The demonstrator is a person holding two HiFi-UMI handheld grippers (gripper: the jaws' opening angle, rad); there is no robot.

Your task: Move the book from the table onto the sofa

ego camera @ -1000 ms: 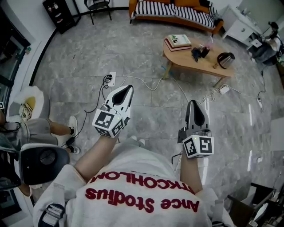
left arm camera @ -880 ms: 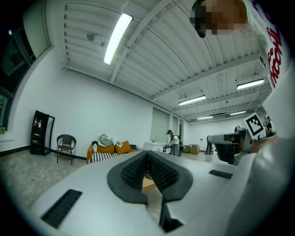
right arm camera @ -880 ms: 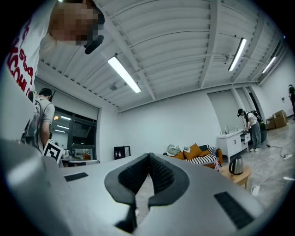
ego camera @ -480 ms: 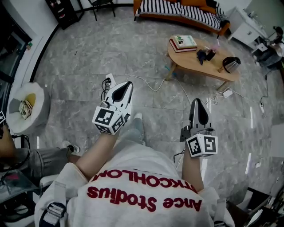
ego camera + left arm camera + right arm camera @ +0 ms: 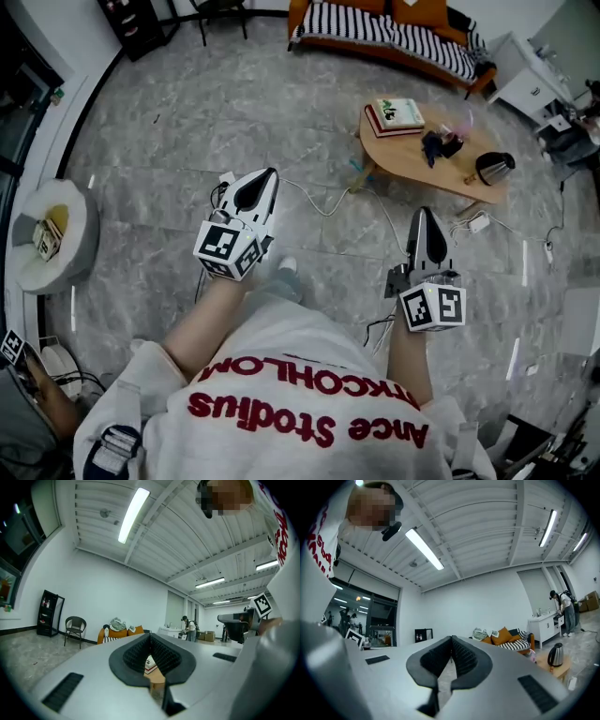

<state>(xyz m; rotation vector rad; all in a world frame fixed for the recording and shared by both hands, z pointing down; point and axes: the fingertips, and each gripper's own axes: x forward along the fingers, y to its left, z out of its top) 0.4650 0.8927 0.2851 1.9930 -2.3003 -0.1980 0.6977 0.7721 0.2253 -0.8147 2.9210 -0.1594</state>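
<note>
- Left gripper (image 5: 269,175): jaws clenched together, nothing between them; it points level, roughly toward the table (image 5: 424,172)
- Right gripper (image 5: 424,214): jaws likewise clenched and empty, pointing level across the floor
- Book (image 5: 398,114): lies flat on the table at the end nearest the sofa (image 5: 375,30), close to that end's edge; neither gripper is near it
- Other items on the table: a dark object (image 5: 439,144) near the middle and a kettle (image 5: 494,167) at the opposite end, both well apart from the book
- Position of the person: on open floor, well apart from the table, with cables (image 5: 323,202) on the floor between
- Step in hand, as judged: the approach to the table; the pick-up has not begun
- Next move, as judged: close the gap to the book's end of the table, stepping clear of the cables, then release the jaws of one gripper and bring them onto the book's edge
- Sofa: beyond the table; its striped seat looks free near the table's end
</note>
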